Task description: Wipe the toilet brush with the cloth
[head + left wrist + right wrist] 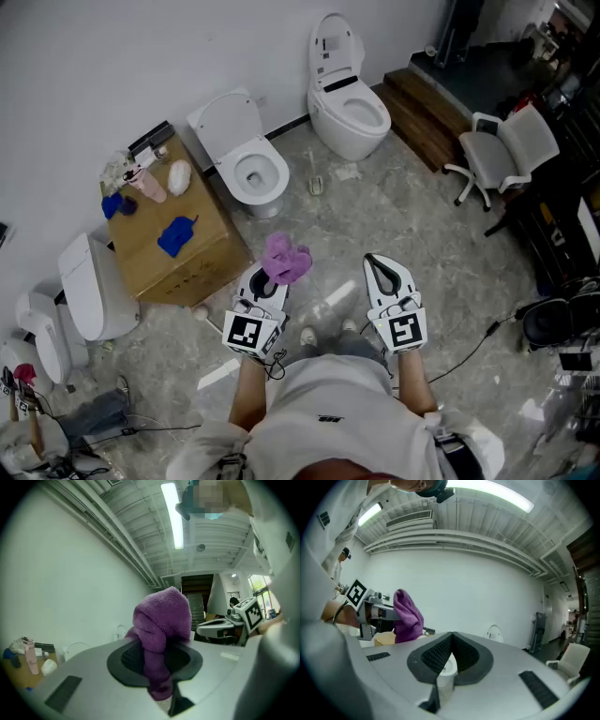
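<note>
as left gripper (267, 284) pinches cloth (287, 259), right gripper's (451, 639) empty

— What's around you?
— You're on a grey stone floor (422, 244), white wall (84, 56) ahead. One toilet (258, 173) stands at the wall, a second toilet (349, 103) right of it.
— And to your sides?
— A box (202, 258) at your left; wooden step (422, 112) and white chair (497, 150) at your right. A strip light (172, 517) runs along the ribbed ceiling (487, 536).
</note>
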A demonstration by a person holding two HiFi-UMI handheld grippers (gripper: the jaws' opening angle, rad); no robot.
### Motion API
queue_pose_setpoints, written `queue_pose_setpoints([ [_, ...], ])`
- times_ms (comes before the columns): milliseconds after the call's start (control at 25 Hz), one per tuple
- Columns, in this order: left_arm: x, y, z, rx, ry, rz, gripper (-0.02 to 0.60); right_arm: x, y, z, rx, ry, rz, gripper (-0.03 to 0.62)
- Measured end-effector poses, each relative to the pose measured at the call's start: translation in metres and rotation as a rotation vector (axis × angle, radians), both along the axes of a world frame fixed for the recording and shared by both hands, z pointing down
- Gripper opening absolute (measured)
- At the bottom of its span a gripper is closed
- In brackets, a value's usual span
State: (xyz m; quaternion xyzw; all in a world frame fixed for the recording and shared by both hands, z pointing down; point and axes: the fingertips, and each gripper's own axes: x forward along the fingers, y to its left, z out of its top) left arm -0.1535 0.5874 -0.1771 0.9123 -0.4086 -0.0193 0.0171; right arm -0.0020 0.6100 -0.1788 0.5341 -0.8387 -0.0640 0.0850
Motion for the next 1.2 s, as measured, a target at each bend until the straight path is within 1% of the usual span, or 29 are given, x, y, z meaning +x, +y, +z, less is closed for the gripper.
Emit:
queue_pose_setpoints([
  [120, -0.015, -0.003, 0.003, 0.001, 0.010, 0.020, 0.081, -0.009, -0.004, -0.001, 0.011, -0.029, 0.022, -0.005],
  [280, -0.028, -0.014, 0.013, -0.016, 0.015, 0.018, 0.081, -0.011, -0.012, 0.010, -0.007, -0.019, 0.055, -0.005],
  [440, -0.030, -0.029, 0.019, -0.021, 0.012, 0.020, 0.081, -0.006, -0.027, 0.014, -0.021, -0.040, 0.079, -0.005],
  [640, -0.025, -0.060, 0.026, -0.031, 0.014, 0.014, 0.081, 0.002, -0.060, 0.018, -0.021, -0.009, 0.074, -0.005],
  [800, -0.013, -0.097, 0.031, -0.042, 0.007, 0.008, 0.081, 0.015, -0.096, 0.026, -0.046, -0.015, 0.066, -0.005],
  [1000, 0.008, -0.147, 0.028, -0.045, -0.020, 0.001, 0.081, 0.036, -0.150, 0.031, -0.088, -0.035, 0.063, -0.005],
  [1120, 0.023, -0.175, 0.026, -0.052, -0.029, -0.019, 0.081, 0.046, -0.182, 0.029, -0.096, -0.033, 0.031, -0.005],
  [1200, 0.035, -0.194, 0.025, -0.054, -0.034, -0.031, 0.081, 0.053, -0.203, 0.030, -0.097, -0.052, 0.005, -0.005],
])
